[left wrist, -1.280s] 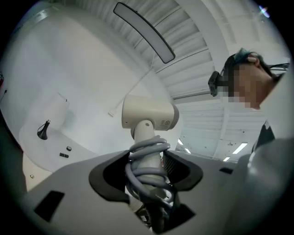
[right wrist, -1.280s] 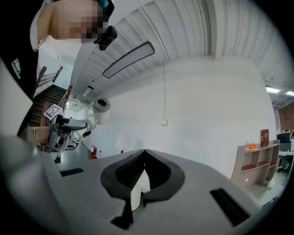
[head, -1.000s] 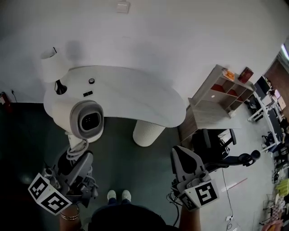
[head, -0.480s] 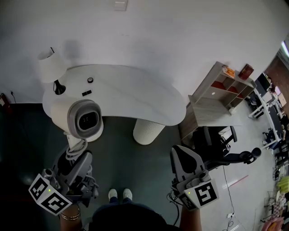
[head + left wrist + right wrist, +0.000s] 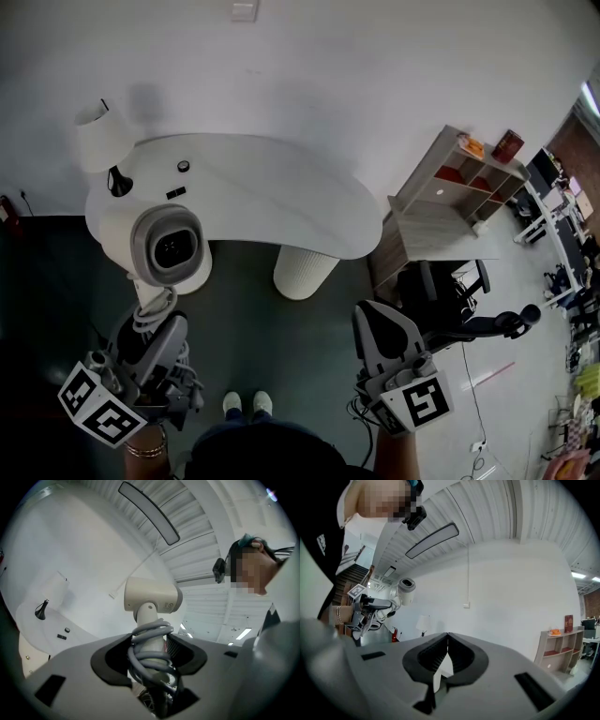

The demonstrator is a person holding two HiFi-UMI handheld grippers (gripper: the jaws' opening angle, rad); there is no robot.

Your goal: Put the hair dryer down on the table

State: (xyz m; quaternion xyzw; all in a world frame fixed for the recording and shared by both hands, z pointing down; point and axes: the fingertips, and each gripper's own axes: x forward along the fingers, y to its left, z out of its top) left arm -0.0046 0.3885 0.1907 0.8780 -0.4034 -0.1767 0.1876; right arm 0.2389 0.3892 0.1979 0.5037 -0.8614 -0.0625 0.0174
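Observation:
I hold a cream hair dryer (image 5: 167, 246) upright, its round grey-rimmed nozzle facing up at the head view, in front of the white curved table (image 5: 281, 202). My left gripper (image 5: 155, 345) is shut on its handle, which has a grey cord (image 5: 151, 645) coiled round it. In the left gripper view the dryer's head (image 5: 152, 598) rises above the jaws. My right gripper (image 5: 382, 342) hangs at the lower right, jaws shut together with nothing between them. The right gripper view shows the hair dryer (image 5: 405, 588) far off at the left.
A white lamp (image 5: 96, 137) and two small dark items (image 5: 183, 167) stand at the table's left end. A white pedestal (image 5: 305, 272) holds the table up. A wooden shelf unit (image 5: 459, 187) and an office chair (image 5: 459, 314) stand to the right. My shoes (image 5: 244, 405) show below.
The hair dryer and my left gripper have drifted a little to the left and lower in the head view. The right gripper has barely moved.

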